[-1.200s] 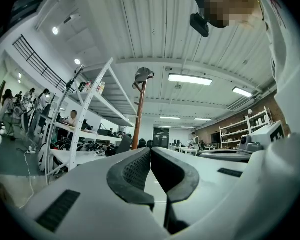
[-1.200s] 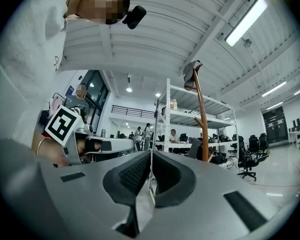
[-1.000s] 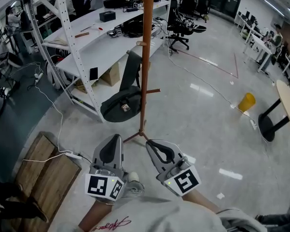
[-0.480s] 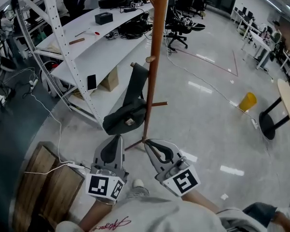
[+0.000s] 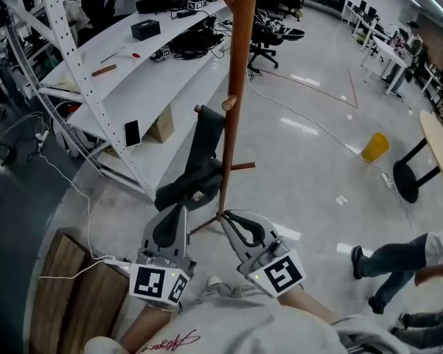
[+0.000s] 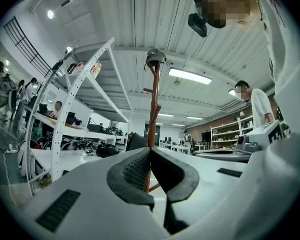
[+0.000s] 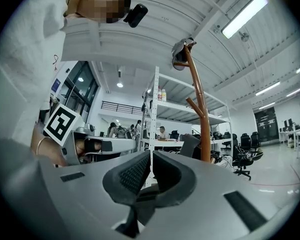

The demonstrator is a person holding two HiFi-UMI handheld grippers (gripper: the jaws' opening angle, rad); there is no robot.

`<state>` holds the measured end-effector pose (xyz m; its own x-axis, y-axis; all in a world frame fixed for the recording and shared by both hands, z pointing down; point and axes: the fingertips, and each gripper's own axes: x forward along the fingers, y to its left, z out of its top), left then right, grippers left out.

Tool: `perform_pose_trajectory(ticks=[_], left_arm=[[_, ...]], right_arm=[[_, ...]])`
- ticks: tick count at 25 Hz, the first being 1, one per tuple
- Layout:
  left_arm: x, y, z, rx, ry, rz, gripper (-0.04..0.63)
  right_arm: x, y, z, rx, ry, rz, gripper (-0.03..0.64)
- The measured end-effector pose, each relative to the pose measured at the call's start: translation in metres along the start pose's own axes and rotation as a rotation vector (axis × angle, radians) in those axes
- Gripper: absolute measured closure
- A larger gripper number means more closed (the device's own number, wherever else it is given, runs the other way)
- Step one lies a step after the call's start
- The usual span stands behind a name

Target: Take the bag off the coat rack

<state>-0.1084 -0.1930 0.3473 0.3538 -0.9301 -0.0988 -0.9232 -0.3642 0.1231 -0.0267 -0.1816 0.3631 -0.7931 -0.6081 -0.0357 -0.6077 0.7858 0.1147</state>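
In the head view, the dark bag (image 5: pixel 195 186) is seen hanging by its strap from a peg on the coat rack (image 5: pixel 238 87), near the left gripper (image 5: pixel 180 211) and right gripper (image 5: pixel 227 217); it has not been touched. In the left gripper view, the jaws are shown pressed together and empty. In the right gripper view, the jaws are likewise closed on nothing, so reaching, grasping and unhooking are judged to remain.

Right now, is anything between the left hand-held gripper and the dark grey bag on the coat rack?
Nothing visible: the dark grey fabric bag hangs ahead of the left hand-held gripper. The brown wooden pole stands right of the bag in the head view.
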Motion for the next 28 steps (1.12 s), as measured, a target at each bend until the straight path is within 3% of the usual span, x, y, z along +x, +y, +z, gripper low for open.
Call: perform_pose_trajectory(ticks=[10,22,25,28], left_arm=[[0.018,-0.001,0.008,-0.001,-0.024,0.015,0.577],[0.021,0.019,-0.001,-0.022,-0.016,0.116,0.577],[0.022,0.025,-0.004,-0.021,-0.009,0.136,0.577],[0.023,0.032,-0.009,-0.025,0.000,0.152,0.577]], right_arm=[[0.012,-0.020,0.001,0.007,0.022,0.017,0.592],[0.046,-0.053,-0.013,0.041,0.086,0.027,0.587],[0.063,-0.064,-0.023,0.031,0.126,0.025,0.500],[0.081,-0.078,-0.038,0.020,0.174,0.005,0.471]])
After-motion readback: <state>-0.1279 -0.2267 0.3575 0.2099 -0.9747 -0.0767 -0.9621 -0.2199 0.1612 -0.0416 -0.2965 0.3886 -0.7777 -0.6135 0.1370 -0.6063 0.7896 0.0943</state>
